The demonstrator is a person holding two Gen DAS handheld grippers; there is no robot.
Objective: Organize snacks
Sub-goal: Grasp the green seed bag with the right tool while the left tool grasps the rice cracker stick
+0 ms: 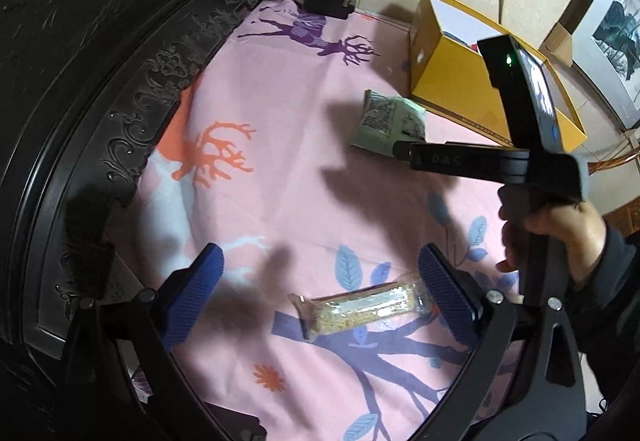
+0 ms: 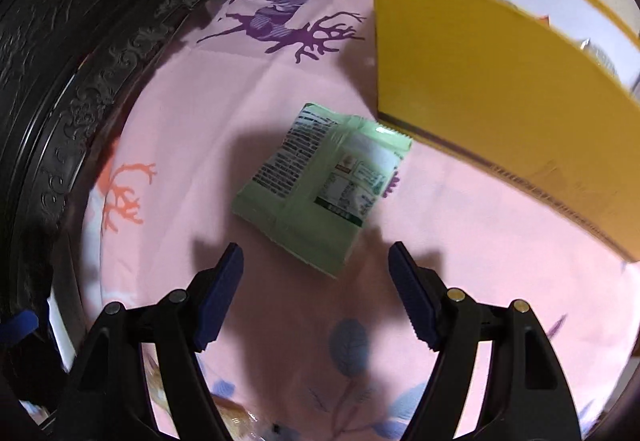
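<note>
The left claw (image 1: 320, 281) stands wide open with nothing between its ribbed blue pads (image 1: 200, 293), angled down at a pink printed cloth (image 1: 280, 145) with deer and leaf patterns that covers the tabletop. A long cereal bar in a clear plastic wrapper (image 1: 360, 307) lies flat on the cloth just below and between its fingers, one end just beside the right-hand pad; whether they touch I cannot tell. Beyond this claw and to its right, a pale green snack packet (image 1: 386, 121) with dark print lies on the cloth, and past that stands an open yellow cardboard box (image 1: 452, 81). To the left of the claw runs a dark carved wooden frame (image 1: 120, 81).

The right claw (image 2: 316, 293) is also open and holds nothing, its blue pads (image 2: 218, 297) spread apart. In its own wrist view the pale green snack packet (image 2: 320, 185) lies flat on the pink printed cloth (image 2: 192, 109) just ahead of the fingertips, apart from them, its near corner reaching towards the gap between the fingers. The open yellow cardboard box (image 2: 480, 81) stands ahead and to the right of this claw, its near bottom corner just beside the packet. From the left wrist view, a hand (image 1: 560, 233) in a dark sleeve grips the handle of the right claw (image 1: 400, 151), whose tip hangs at the packet's near edge.
</note>
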